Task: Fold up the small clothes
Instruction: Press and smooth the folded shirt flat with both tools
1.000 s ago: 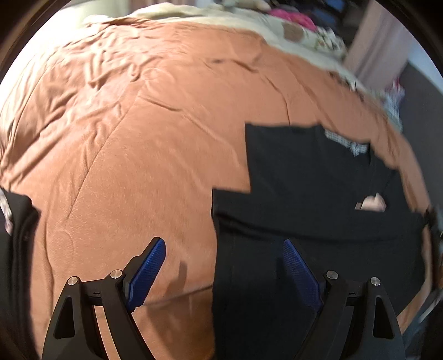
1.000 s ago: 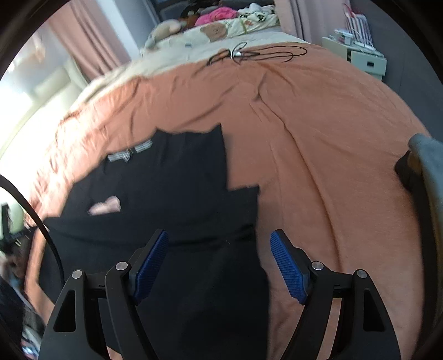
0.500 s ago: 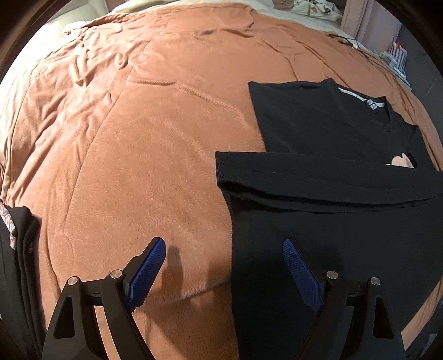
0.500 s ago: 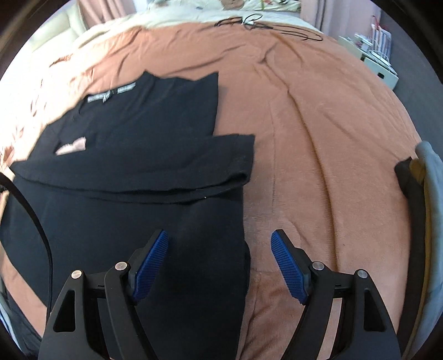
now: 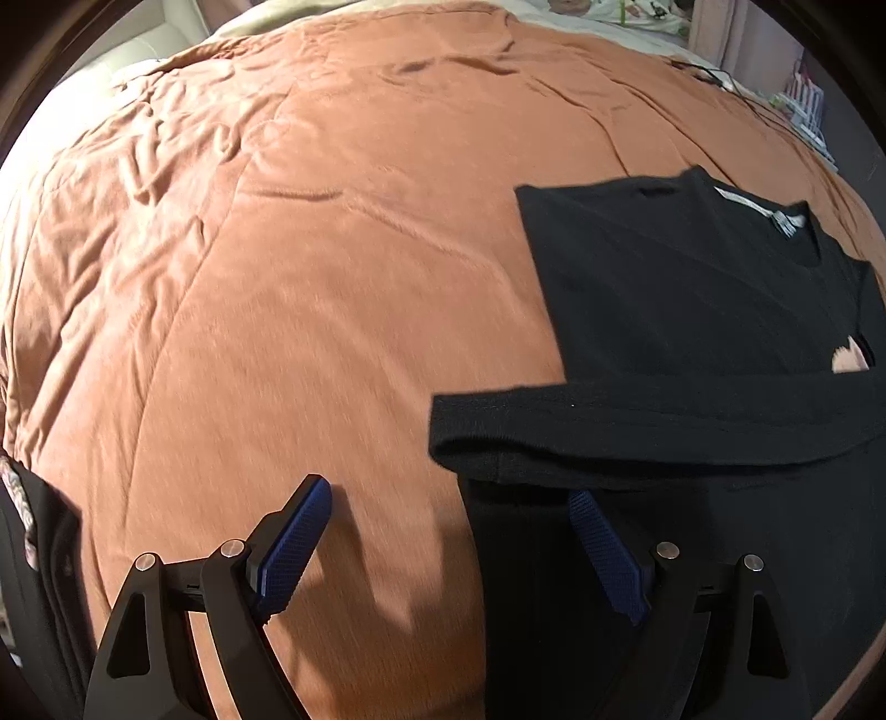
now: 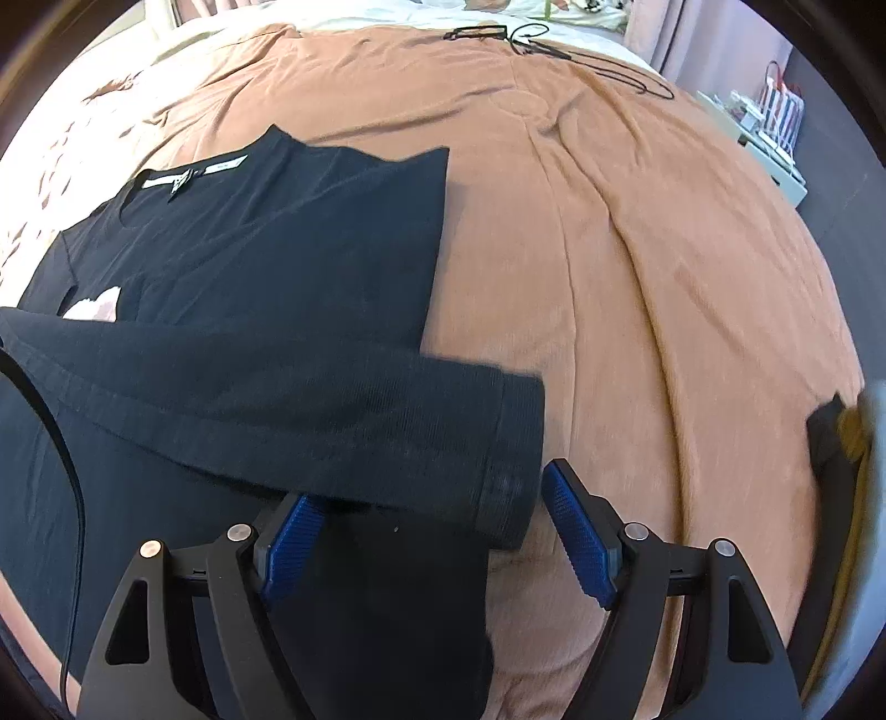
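A black shirt [image 5: 664, 288] [image 6: 277, 249] lies flat on an orange-brown blanket [image 5: 332, 277] [image 6: 637, 277], collar and white label at the far end. A sleeve [image 5: 609, 426] [image 6: 332, 410] is folded across its middle as a dark band. My left gripper [image 5: 448, 493] is open just above the cloth and straddles the shirt's left edge below the band, one finger over blanket, the other over black fabric. My right gripper [image 6: 426, 487] is open over the shirt's right edge, with the sleeve cuff between its blue pads [image 6: 576, 531]. Neither pad presses on cloth.
Dark clothes [image 5: 33, 554] are piled at the blanket's left edge, and another garment [image 6: 841, 443] lies at the right edge. A black cable [image 6: 554, 47] rests at the far end of the bed. A white nightstand [image 6: 775, 160] stands beyond the right side.
Both grippers have come down and closer to the shirt, tilting more steeply toward it. The folded sleeve band now sits right at the fingertips. The jaws' spread looks unchanged.
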A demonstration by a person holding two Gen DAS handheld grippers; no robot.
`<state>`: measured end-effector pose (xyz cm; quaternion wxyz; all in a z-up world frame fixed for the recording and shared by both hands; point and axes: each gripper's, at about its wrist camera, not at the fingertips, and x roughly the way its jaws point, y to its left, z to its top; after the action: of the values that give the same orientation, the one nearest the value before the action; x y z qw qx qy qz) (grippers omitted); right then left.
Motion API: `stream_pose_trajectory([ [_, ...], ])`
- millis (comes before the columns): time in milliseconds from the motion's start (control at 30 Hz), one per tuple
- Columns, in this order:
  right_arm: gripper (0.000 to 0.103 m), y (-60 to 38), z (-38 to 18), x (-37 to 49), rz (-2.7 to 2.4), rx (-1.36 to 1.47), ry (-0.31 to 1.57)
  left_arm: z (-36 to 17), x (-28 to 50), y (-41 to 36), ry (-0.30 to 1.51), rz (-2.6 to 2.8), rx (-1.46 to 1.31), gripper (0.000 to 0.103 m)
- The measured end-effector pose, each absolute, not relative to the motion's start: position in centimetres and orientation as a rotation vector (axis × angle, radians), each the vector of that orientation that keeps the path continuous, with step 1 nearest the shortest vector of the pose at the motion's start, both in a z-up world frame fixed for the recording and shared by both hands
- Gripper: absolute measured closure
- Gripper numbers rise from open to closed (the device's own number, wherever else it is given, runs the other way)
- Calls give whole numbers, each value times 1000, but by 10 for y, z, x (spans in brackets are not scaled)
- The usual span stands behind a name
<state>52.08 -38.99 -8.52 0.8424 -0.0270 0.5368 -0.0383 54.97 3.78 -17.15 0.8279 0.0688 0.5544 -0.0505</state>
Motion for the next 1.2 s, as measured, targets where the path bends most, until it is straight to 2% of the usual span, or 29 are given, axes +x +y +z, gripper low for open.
stream_pose_trajectory([
  [300,27,-399,-84,567,-127,-38,1089,-169,588,37,1162,-52,122,15],
  [467,27,-411,-79,573,-170,89,1003,-163,600,45,1141,-6,40,26],
  [733,27,-421,-76,550,-128,114,1004,-150,589,59,1109,-46,-21,38],
  [967,27,-439,-57,525,-63,193,974,-143,585,70,1110,-92,-107,39],
  [1200,27,-419,-78,541,-8,53,1105,-160,588,33,1168,-137,56,39],
])
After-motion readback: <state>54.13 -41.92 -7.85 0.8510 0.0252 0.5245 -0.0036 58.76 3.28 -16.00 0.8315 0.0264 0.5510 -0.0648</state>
